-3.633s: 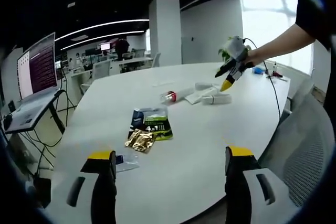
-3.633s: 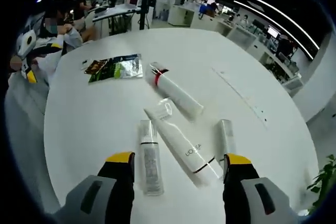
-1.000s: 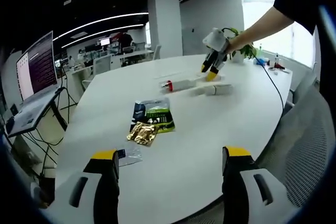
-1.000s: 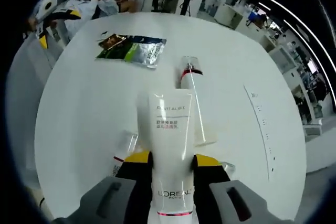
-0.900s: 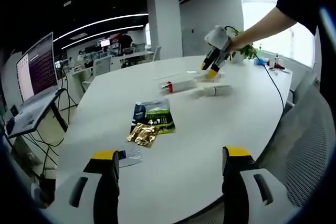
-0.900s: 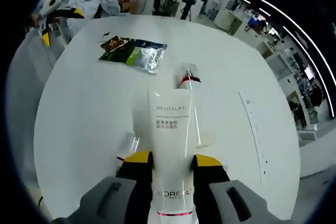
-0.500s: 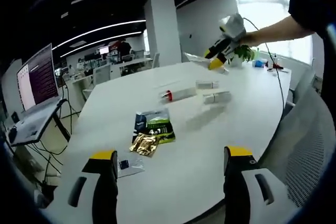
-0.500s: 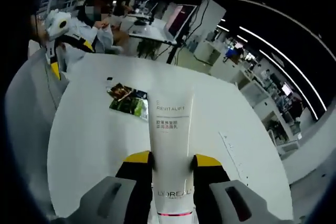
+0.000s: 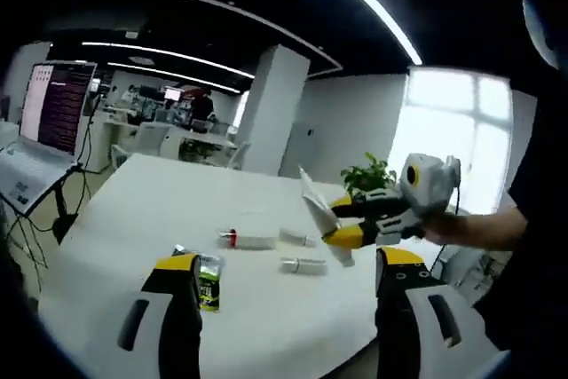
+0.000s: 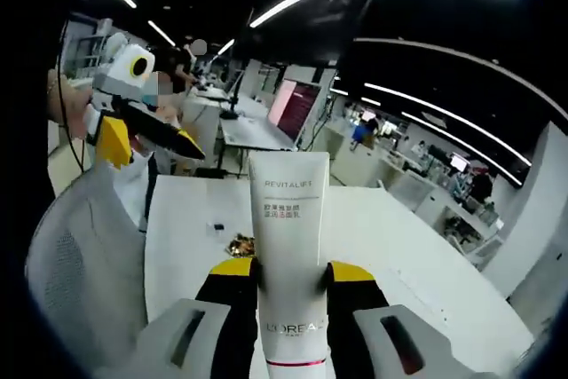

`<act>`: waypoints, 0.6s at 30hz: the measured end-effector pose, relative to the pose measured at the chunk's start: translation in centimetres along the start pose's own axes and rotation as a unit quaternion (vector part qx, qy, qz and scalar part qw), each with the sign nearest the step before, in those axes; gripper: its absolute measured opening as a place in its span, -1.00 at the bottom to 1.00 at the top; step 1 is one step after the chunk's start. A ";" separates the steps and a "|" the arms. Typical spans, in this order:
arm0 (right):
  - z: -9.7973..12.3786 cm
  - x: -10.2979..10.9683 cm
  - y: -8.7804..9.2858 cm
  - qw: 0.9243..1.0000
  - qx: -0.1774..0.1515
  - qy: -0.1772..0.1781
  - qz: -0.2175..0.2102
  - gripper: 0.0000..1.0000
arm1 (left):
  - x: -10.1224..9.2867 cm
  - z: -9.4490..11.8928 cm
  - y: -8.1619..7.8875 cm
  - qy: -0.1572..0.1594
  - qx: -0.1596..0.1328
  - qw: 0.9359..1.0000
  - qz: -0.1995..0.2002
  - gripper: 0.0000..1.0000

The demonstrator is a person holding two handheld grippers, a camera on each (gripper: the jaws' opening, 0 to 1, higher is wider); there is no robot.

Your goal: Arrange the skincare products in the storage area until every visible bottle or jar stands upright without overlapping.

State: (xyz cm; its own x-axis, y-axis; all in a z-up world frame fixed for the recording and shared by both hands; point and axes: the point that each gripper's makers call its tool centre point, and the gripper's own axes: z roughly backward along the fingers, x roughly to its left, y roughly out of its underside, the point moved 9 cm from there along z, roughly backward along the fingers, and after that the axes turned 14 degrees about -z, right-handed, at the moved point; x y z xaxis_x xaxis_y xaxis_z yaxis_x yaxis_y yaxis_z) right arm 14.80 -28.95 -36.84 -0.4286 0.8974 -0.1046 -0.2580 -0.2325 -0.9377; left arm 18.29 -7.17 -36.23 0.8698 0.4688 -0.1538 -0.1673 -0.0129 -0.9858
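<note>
Worktop (image 9: 115,201) clutter runs, from the left in the left gripper view, from a green sachet (image 9: 209,279) to a red-collared tube (image 9: 256,240) and two small clear bottles (image 9: 304,264), all lying flat. Nearer the camera, the left tongs (image 9: 284,274) stand wide with nothing between them. Further right, the right tongs (image 9: 342,222) are clamped on a white tube (image 9: 315,217), carried tilted in the air, well above the surface.

In the right gripper view the same white tube (image 10: 288,246) rises between the yellow pads of the right tongs (image 10: 291,274), squeezed near its cap end, the flat crimped end pointing away. The left tongs (image 10: 146,144) show at the upper left there.

Main risk, as I judge it: a soft tube flexes under the squeeze, so it may slip or rotate on the way down. Set on the crimp instead of the cap, it would topple. Lowered too close to the lying bottles, it could roll them or end up overlapping one.
</note>
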 end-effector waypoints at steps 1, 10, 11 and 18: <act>0.2 1.0 -0.3 1.000 -0.011 -0.003 -0.003 -0.58 | -0.3 0.0 -0.4 0.003 -0.012 1.000 0.014 0.43; 1.8 6.7 -1.0 1.000 -0.031 -0.007 0.002 -0.58 | -1.7 0.2 -1.7 0.018 -0.005 1.000 -0.004 0.25; 1.9 6.8 -1.1 1.000 -0.031 -0.005 0.003 -0.58 | -1.9 0.3 -1.8 0.018 -0.003 1.000 -0.008 0.24; 3.0 8.4 -1.6 0.997 -0.066 0.026 -0.020 -0.57 | -2.9 0.3 -2.0 0.016 0.002 1.000 -0.016 0.16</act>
State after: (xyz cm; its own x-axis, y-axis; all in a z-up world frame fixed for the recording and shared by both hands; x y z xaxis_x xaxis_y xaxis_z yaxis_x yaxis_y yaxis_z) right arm 9.04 -22.18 -35.24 -0.3740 0.9241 -0.0791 -0.1570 -0.1472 -0.9766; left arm 15.96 -8.29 -33.81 0.8893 0.4402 -0.1243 -0.1408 0.0047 -0.9900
